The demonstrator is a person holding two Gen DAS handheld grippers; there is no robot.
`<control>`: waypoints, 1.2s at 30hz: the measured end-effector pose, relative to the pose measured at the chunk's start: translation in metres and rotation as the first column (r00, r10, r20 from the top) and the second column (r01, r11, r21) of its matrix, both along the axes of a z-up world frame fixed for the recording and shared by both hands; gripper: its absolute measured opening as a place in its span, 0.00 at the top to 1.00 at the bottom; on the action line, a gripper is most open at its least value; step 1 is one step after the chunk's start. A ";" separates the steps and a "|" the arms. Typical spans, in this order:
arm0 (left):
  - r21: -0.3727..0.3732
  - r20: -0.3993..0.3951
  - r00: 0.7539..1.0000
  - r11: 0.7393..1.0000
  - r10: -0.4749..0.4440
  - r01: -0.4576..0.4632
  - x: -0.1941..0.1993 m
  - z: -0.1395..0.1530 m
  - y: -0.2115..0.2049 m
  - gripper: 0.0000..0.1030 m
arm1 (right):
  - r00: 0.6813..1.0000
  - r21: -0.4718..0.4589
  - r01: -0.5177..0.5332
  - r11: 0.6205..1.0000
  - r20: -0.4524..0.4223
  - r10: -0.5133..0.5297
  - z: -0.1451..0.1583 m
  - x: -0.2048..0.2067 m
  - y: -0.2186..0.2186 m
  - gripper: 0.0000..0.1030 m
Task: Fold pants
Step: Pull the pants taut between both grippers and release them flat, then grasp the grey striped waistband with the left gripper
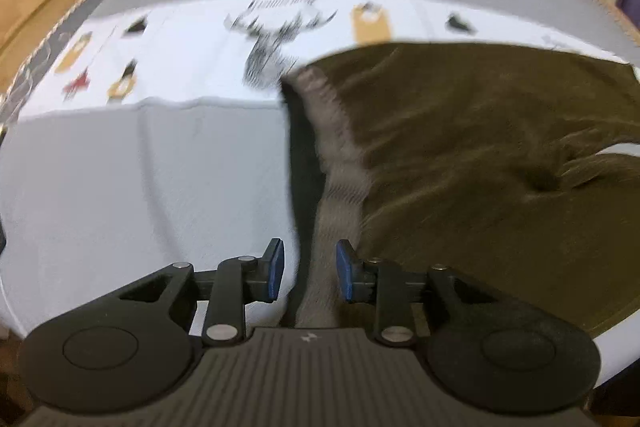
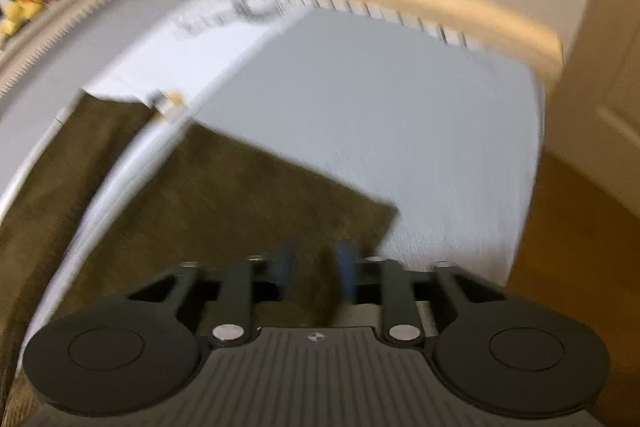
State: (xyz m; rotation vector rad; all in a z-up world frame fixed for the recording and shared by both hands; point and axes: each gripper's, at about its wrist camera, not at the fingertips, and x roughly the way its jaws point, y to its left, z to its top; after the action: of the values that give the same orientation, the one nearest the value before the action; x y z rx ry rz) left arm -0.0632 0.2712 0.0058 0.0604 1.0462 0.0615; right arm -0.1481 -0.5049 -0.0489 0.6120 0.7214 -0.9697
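Olive pants (image 1: 480,131) spread flat on the bed (image 1: 140,179), left hand-held gripper (image 1: 310,273) apart — astride the grey waistband (image 1: 340,147), right hand-held gripper (image 2: 314,273) apart over a pant leg (image 2: 248,203) — blurred.

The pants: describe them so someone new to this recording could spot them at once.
Start from the bed, covered in a pale sheet, with a deer-print cloth laid across it. The pants lie flat on the sheet's right side in the left wrist view. They are the only olive-brown piece there, with a grey waistband facing the left gripper.
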 end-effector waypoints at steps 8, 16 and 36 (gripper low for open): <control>0.046 0.268 0.949 0.986 -0.166 0.159 -0.008 0.053 -0.075 0.47 | 0.896 -0.132 -0.188 0.973 0.384 0.225 0.074 -0.024 0.051 0.48; -0.045 0.399 0.910 0.989 -0.110 0.140 -0.026 0.061 -0.109 0.46 | 0.720 -0.178 -0.368 0.912 0.566 0.401 0.115 -0.044 0.082 0.47; -0.103 0.244 0.965 0.986 -0.100 0.128 -0.064 0.018 -0.102 0.64 | 0.579 -0.132 -0.603 0.787 0.605 0.546 0.097 -0.021 0.174 0.47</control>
State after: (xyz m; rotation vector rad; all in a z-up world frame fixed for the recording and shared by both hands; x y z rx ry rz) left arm -0.1270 0.1690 0.0235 0.0058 0.8022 -0.0962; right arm -0.1694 -0.3307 0.0477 0.6616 0.3161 -0.0803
